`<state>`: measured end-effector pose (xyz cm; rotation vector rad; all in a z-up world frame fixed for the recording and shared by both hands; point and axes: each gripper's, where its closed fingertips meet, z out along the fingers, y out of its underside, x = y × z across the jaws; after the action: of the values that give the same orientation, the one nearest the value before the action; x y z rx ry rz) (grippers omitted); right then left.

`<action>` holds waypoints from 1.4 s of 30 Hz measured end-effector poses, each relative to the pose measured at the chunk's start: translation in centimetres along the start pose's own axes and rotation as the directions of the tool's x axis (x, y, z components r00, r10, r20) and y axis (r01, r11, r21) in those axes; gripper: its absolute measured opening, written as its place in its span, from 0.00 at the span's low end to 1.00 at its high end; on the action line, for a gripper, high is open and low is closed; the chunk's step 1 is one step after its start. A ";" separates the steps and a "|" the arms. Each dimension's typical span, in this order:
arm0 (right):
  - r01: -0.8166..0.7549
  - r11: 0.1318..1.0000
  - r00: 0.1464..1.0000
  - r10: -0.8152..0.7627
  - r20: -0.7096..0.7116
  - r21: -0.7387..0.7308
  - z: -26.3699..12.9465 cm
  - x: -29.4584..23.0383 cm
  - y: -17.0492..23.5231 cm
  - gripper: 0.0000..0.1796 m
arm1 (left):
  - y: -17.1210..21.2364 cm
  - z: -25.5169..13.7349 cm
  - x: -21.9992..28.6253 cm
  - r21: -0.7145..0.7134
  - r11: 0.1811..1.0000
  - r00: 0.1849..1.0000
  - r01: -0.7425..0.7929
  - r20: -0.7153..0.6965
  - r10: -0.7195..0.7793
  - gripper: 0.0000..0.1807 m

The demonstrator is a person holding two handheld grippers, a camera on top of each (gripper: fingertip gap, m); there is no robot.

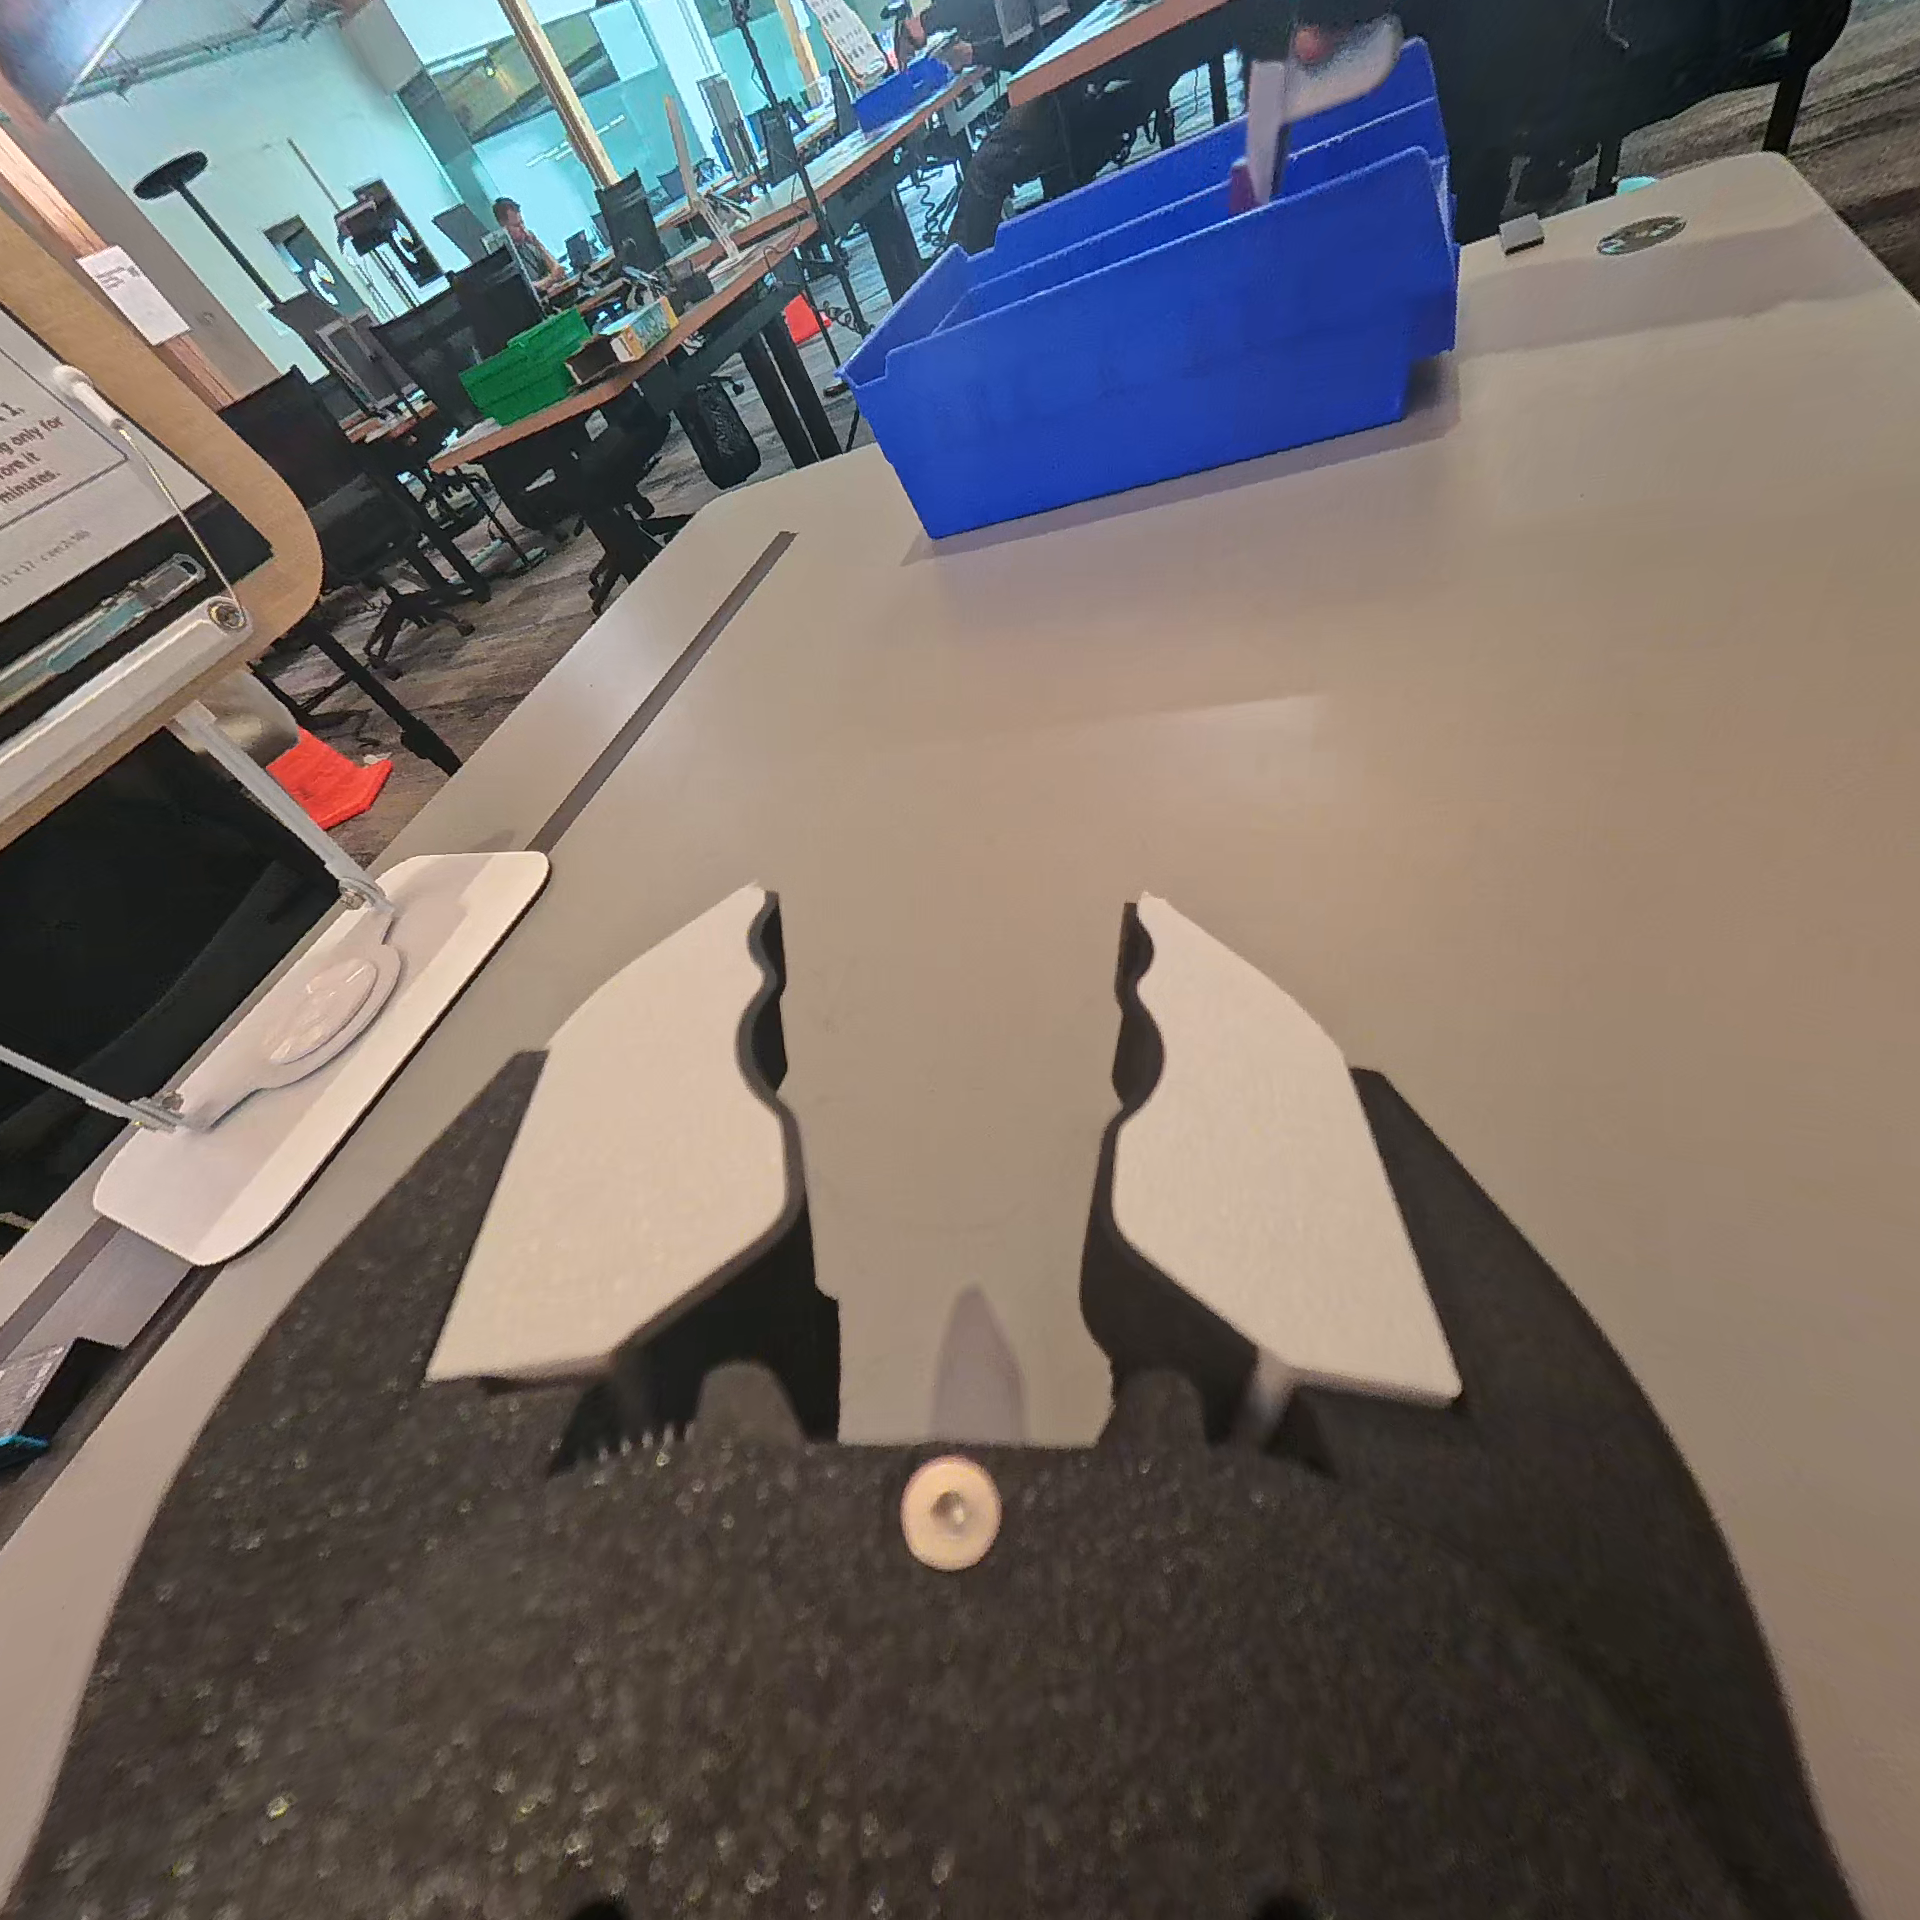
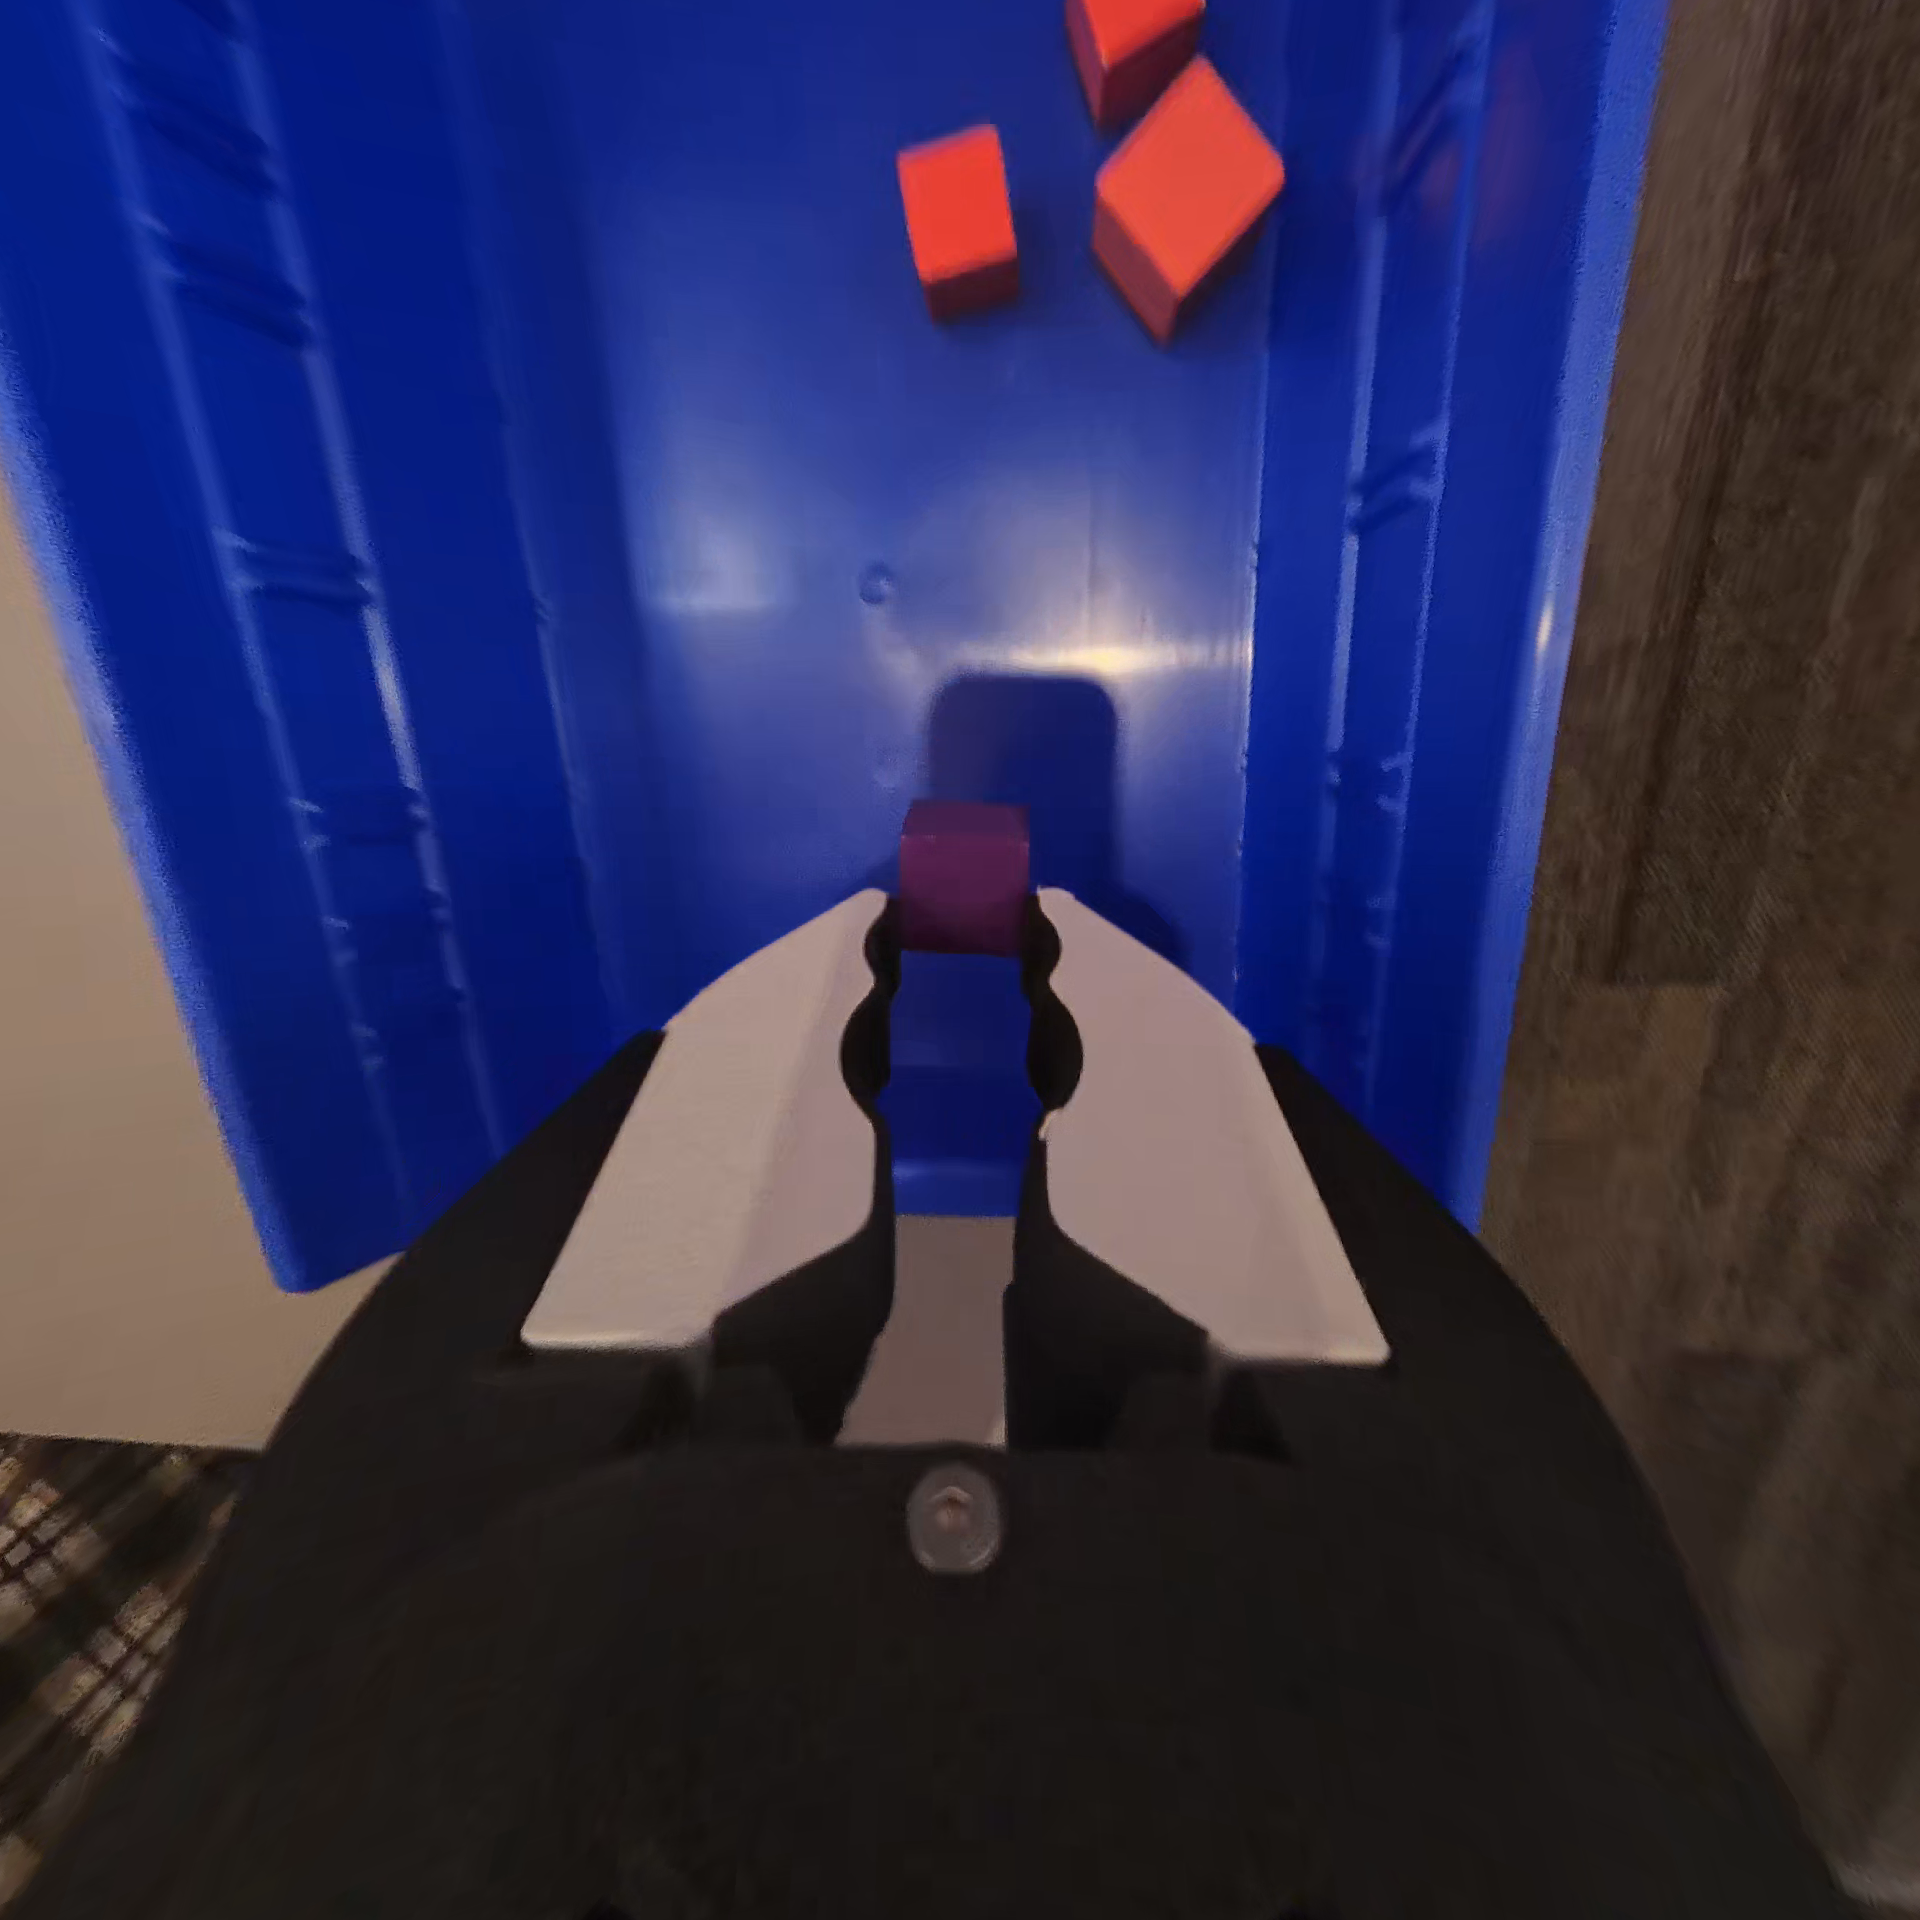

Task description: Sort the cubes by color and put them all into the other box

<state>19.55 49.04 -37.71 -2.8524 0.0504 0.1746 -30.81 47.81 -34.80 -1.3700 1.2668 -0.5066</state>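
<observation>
My right gripper [image 2: 962, 909] is shut on a purple cube [image 2: 962, 878] and holds it above the floor of a blue box [image 2: 748, 582]. Three red cubes [image 2: 958, 218] lie at the far end of that box. My left gripper [image 1: 951, 909] is open and empty over the grey table [image 1: 1351, 727], well short of the two blue boxes [image 1: 1153, 364] standing side by side. In the left wrist view the right gripper [image 1: 1273, 135] reaches down into the far box with the purple cube [image 1: 1244, 187] just showing above the rim.
A white stand base [image 1: 312, 1049] sits at the table's left edge. A small dark block [image 1: 1521, 233] and a round insert [image 1: 1640, 238] lie at the far right of the table. Desks and chairs stand beyond. Carpet [image 2: 1714, 727] shows right of the box.
</observation>
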 end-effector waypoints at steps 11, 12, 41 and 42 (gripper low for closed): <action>0.033 0.937 0.983 -0.094 -0.159 -0.349 3.4 2.2 5.2 0.16 | 0.3 0.0 0.0 -0.012 1.000 1.000 -0.003 0.007 0.003 0.34; 0.039 0.940 0.980 -0.101 -0.169 -0.339 3.1 2.1 4.8 0.19 | 0.3 0.0 -0.1 -0.010 1.000 1.000 -0.002 0.009 0.002 0.34; 0.152 0.393 0.756 -0.637 0.150 0.907 1.8 -37.0 -7.3 0.48 | 1.0 -0.3 -0.9 -0.020 0.999 0.999 0.026 0.031 -0.025 0.34; 0.165 0.379 0.750 -0.648 0.134 0.911 2.0 -37.2 -7.1 0.48 | 1.1 -0.3 -1.0 -0.024 0.999 0.999 0.029 0.032 -0.028 0.34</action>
<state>-17.18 57.03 -33.04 -1.6184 -0.5596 0.5612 -31.78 48.82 -35.38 -1.4132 1.2328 -0.4884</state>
